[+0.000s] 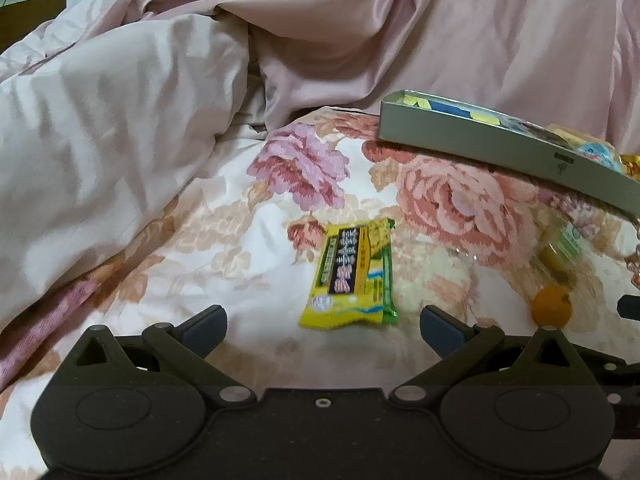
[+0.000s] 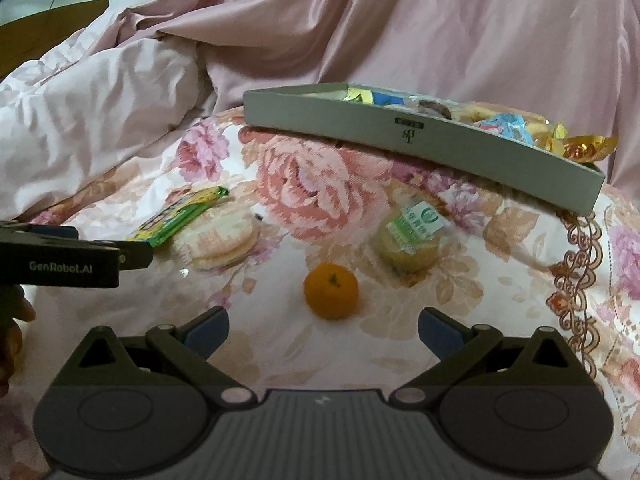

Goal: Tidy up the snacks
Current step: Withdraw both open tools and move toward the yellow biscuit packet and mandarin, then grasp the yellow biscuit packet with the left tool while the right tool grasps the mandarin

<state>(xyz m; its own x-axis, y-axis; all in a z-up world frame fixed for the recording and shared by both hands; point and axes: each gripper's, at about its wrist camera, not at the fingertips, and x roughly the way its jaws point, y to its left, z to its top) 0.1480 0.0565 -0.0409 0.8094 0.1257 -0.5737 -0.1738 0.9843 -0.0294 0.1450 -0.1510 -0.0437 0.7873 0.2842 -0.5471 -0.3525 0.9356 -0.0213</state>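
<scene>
A yellow-green snack packet [image 1: 352, 274] lies on the floral bedspread just ahead of my open, empty left gripper [image 1: 322, 326]; it also shows in the right wrist view [image 2: 178, 216]. A small orange [image 2: 331, 290] sits just ahead of my open, empty right gripper [image 2: 322, 328]; it also shows in the left wrist view [image 1: 551, 306]. A clear-wrapped round cracker [image 2: 224, 244] and a wrapped yellow cake with a green label [image 2: 410, 244] lie beyond it. A grey shallow box [image 2: 400, 140] holding several wrapped snacks rests at the back right, also seen in the left wrist view [image 1: 480, 140].
A rumpled pink duvet [image 1: 120, 140] piles up at the left and back. The left gripper's body [image 2: 72, 260] reaches in from the left edge of the right wrist view. The floral bedspread [image 2: 320, 192] covers the surface.
</scene>
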